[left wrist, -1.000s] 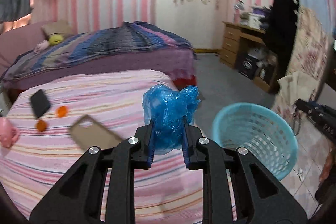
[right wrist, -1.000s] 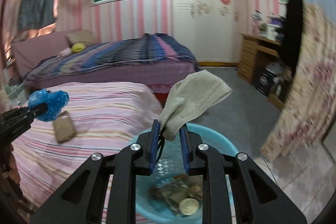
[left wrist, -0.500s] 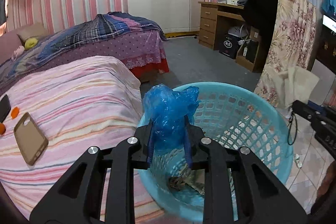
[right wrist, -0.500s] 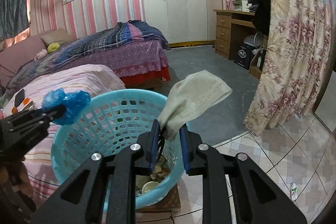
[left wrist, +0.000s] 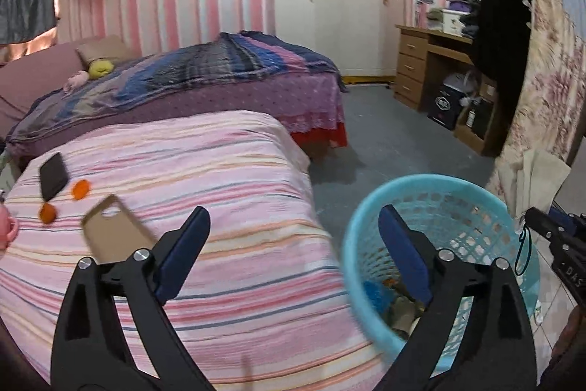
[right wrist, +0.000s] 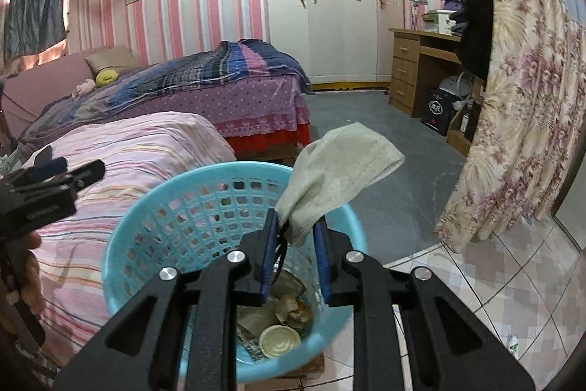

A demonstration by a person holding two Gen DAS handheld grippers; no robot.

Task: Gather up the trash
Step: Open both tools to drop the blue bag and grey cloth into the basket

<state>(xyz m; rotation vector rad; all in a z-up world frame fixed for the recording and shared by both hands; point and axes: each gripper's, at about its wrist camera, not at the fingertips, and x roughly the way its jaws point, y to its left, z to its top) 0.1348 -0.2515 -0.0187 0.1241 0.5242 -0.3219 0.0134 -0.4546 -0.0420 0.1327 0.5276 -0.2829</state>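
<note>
- The left gripper (left wrist: 293, 226) is spread wide with nothing between its jaws; it hangs over the edge of the striped bed (left wrist: 227, 171), just beside the basket (left wrist: 366, 226).
- The blue plastic bag (left wrist: 375, 294) lies inside the basket, low down among other rubbish.
- The right gripper (right wrist: 293, 226) is pinching a cream face mask (right wrist: 340, 171) by one end — the rest of the mask sticks up and to the right, above the basket rim (right wrist: 146, 200).
- In the right wrist view the basket sits directly under the right gripper, with a round lid (right wrist: 280, 341) and crumpled paper at its bottom.
- On the striped bed lie a tan phone case (left wrist: 113, 229), a black phone (left wrist: 54, 175) and 2 orange pieces (left wrist: 80, 189) — all well apart from the basket.
- The left gripper shows at the left edge of the right wrist view (right wrist: 55, 178), near the basket.
</note>
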